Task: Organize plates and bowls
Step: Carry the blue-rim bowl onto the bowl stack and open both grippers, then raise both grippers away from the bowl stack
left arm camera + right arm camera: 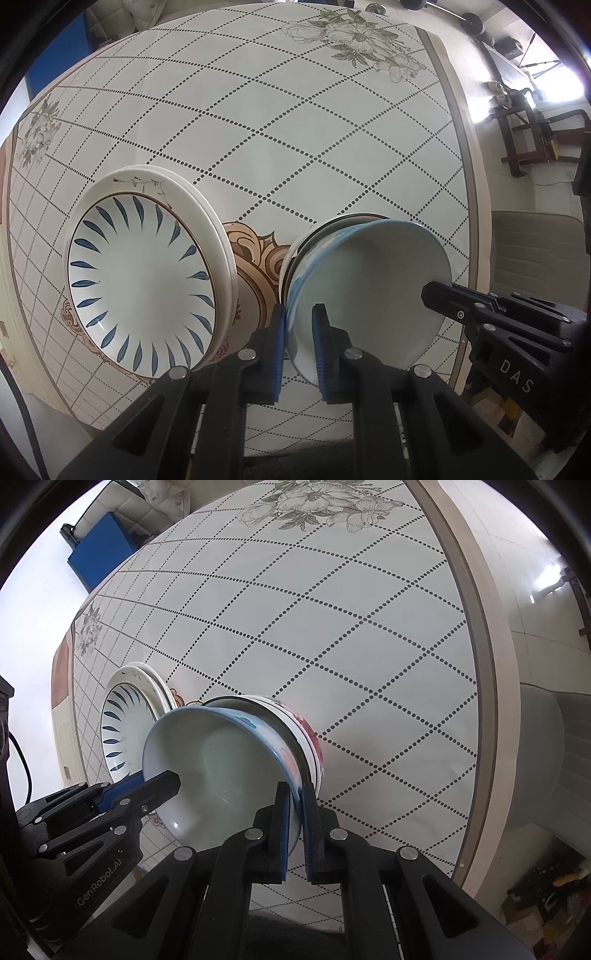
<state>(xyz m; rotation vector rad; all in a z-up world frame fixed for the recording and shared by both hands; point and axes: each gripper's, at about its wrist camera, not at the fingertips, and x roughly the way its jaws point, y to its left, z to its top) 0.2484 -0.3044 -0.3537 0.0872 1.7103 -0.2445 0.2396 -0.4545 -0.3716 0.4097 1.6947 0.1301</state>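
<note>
At the lower centre of both views, the left gripper (299, 325) and right gripper (295, 805) each pinched the rim of the blue bowl (369, 291); glazed, slippery and fragile, it was best gripped at the rim.

hidden: lower bowls (306, 734) nested under pale blue bowl (221, 760), only rims show | lower plates (218, 236) beneath leaf-pattern plate (140, 284), edges only
</note>
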